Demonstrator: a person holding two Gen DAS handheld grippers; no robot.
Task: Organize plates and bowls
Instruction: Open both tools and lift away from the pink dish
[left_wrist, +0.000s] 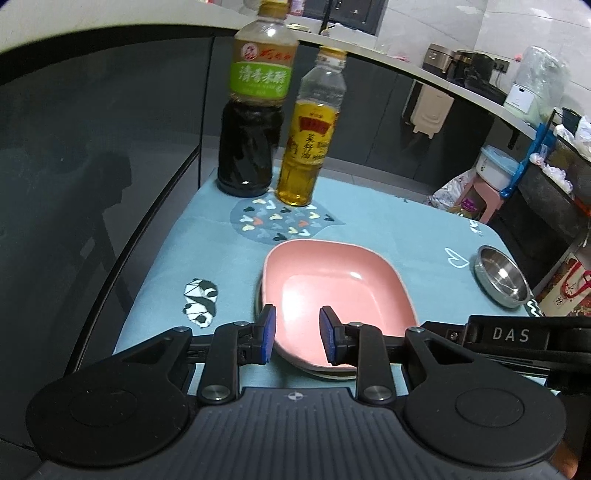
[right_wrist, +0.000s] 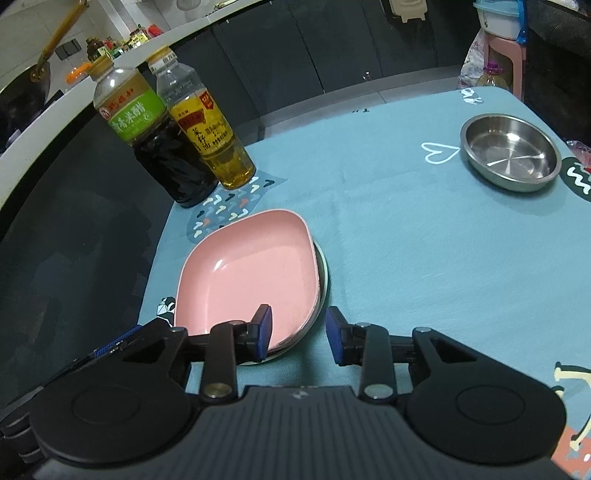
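I see 2 bottles (left_wrist: 255, 122) behind the pink plate (left_wrist: 332, 291), stacked on other dishes; steel bowl (right_wrist: 511, 151) apart. My left gripper (left_wrist: 297, 334) and right gripper (right_wrist: 299, 334) hang released at its near rim.

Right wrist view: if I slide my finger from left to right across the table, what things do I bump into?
Dark bottle with the green label → yellow oil bottle → pink plate → shiny metal bowl.
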